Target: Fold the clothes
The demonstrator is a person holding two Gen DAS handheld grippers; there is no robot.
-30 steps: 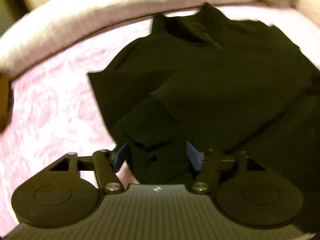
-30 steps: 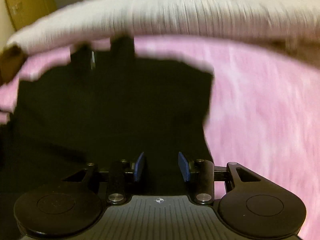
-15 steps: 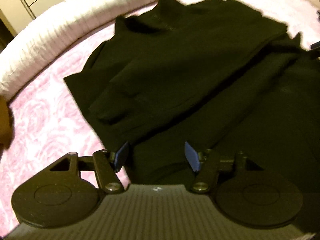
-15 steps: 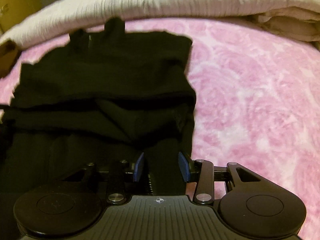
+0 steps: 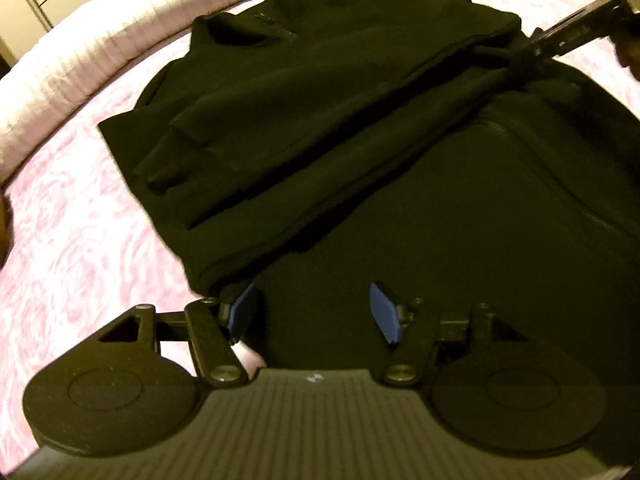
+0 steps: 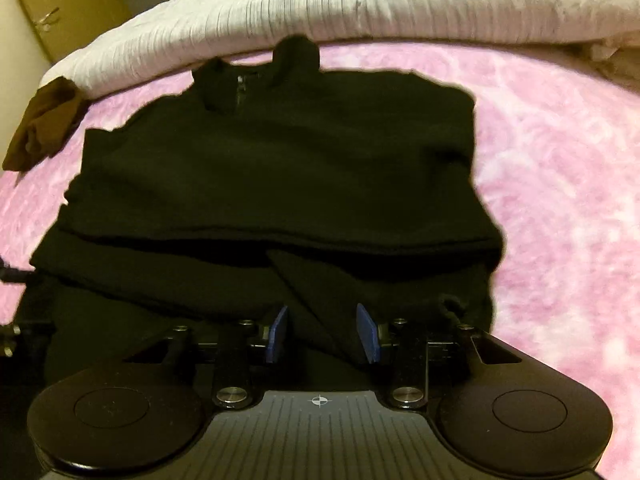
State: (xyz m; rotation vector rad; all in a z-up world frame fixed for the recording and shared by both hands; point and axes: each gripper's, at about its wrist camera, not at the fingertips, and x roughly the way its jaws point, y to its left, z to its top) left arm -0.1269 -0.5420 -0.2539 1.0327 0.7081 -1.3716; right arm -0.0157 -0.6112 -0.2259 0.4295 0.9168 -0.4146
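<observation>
A black zip-collar sweater [image 5: 320, 100] lies on the pink blanket [image 5: 80, 240], collar at the far end, with its sleeves folded in over the body. My left gripper [image 5: 314, 312] hovers over the near left edge of the sweater. Its blue pads are wide apart, with only flat fabric below them. In the right wrist view the sweater [image 6: 280, 168] fills the middle. My right gripper [image 6: 322, 334] is open over its near right part, and a diagonal fold of fabric runs between the pads. The left wrist view also shows the right gripper [image 5: 520, 56], its tip at the sweater's right fold.
A white quilted duvet [image 6: 400, 4] is bunched along the far side of the bed. A crumpled brown cloth [image 6: 44, 124] lies on the pink blanket [image 6: 560, 200] at the far left. A wooden cupboard door [image 6: 60, 8] stands behind.
Both grippers have drawn back towards the near end of the sweater, so more of it shows. The left gripper shifted sideways and its jaws narrowed a little. The sleeve now lies flat on the body.
</observation>
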